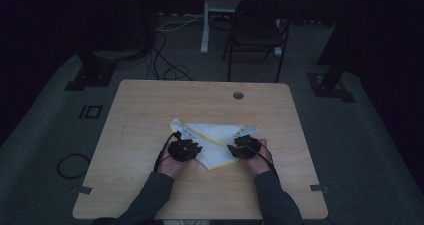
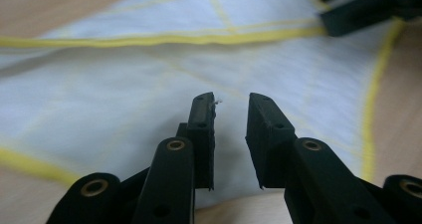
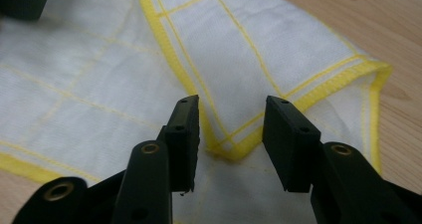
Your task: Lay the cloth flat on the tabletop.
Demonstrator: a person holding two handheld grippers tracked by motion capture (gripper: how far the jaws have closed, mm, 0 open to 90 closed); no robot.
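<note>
Cloth [image 1: 215,140], white, yellow-edged, no lettering

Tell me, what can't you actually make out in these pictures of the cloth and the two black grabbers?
- High view: the jaws of the left gripper and right gripper are too small and dark to judge.
- High view: the hands cover part of the cloth.
- Left gripper view: the cloth is blurred, its weave unreadable.
- Right gripper view: the cloth runs off the frame edges, hiding its full shape.

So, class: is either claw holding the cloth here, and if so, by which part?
Nothing is held. The left claw and right claw both stand open over the white cloth, pads clear of it.
</note>
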